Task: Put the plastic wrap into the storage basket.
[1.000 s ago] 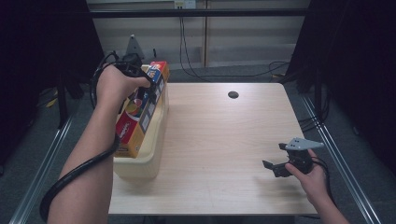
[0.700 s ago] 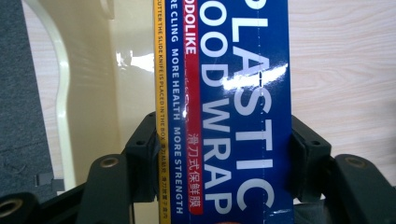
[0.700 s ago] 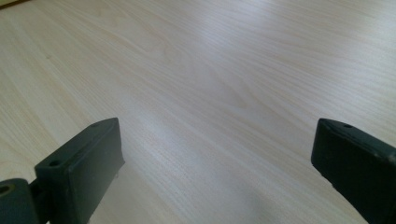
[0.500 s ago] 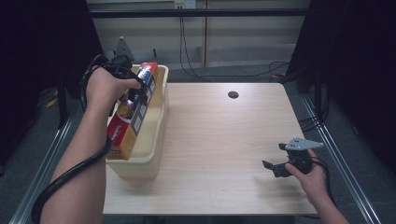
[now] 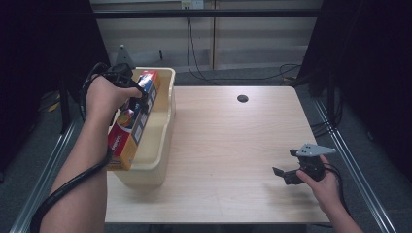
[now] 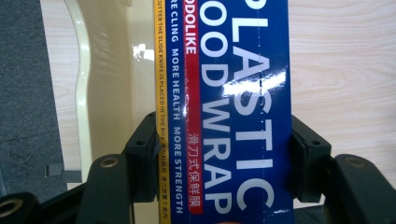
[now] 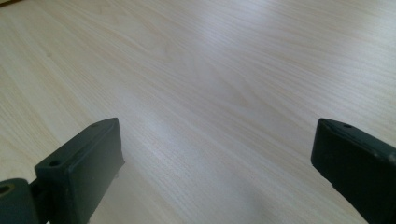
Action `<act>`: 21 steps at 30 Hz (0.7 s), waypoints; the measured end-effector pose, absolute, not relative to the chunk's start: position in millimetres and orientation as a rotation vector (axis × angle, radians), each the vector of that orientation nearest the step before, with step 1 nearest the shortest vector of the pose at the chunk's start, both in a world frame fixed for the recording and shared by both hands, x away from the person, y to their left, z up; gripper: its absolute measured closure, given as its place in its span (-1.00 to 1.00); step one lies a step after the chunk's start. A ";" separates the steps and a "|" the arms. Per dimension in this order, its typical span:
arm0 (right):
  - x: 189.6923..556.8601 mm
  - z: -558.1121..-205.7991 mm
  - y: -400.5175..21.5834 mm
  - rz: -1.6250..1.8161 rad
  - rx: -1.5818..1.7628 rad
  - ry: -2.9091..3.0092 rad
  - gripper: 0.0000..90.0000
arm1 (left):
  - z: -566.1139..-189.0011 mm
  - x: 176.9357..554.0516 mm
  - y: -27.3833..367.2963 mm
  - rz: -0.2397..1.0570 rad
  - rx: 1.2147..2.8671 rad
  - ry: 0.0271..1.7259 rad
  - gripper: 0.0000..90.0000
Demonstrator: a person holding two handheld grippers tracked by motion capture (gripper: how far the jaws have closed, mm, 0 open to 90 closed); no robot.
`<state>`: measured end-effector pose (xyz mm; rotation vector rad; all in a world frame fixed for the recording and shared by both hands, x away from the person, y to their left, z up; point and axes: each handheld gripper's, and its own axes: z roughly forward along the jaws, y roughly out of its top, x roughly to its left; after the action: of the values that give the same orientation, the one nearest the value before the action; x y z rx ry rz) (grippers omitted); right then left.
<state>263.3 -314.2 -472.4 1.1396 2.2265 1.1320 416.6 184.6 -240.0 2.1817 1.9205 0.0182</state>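
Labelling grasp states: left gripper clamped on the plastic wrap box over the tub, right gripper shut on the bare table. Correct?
One error: the right gripper is open, jaws wide apart over the bare table, per the right gripper view. The left gripper does clamp the plastic wrap box over the tub.

The right gripper (image 7: 219, 154) looks down along its two black jaws onto the table (image 7: 210, 70). One jaw stands at 7 o'clock in the picture, the other at 4 o'clock, and they are wide apart with nothing between them. Each jaw has a flat inner face and a small round hole near its top edge. The table top is light wood with fine grain lines that run from 10 o'clock toward 4 o'clock. A soft pale glare lies on the wood toward 12 o'clock. Under the 7 o'clock jaw there is a faint shadow on the wood.
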 end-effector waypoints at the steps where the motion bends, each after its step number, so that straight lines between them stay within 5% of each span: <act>1: 263.5 -472.7 -314.0 1.131 1.137 2.225 -0.95 | -241.3 416.4 185.3 0.014 2.177 1.924 -0.10; 21: 263.1 -473.3 -311.9 1.123 1.137 2.233 -0.95 | -265.5 415.0 192.5 -0.021 2.185 1.932 -0.10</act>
<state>263.1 -311.9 -473.3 1.1368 2.2330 1.1226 415.0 192.5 -265.5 2.1848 1.9320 -0.0214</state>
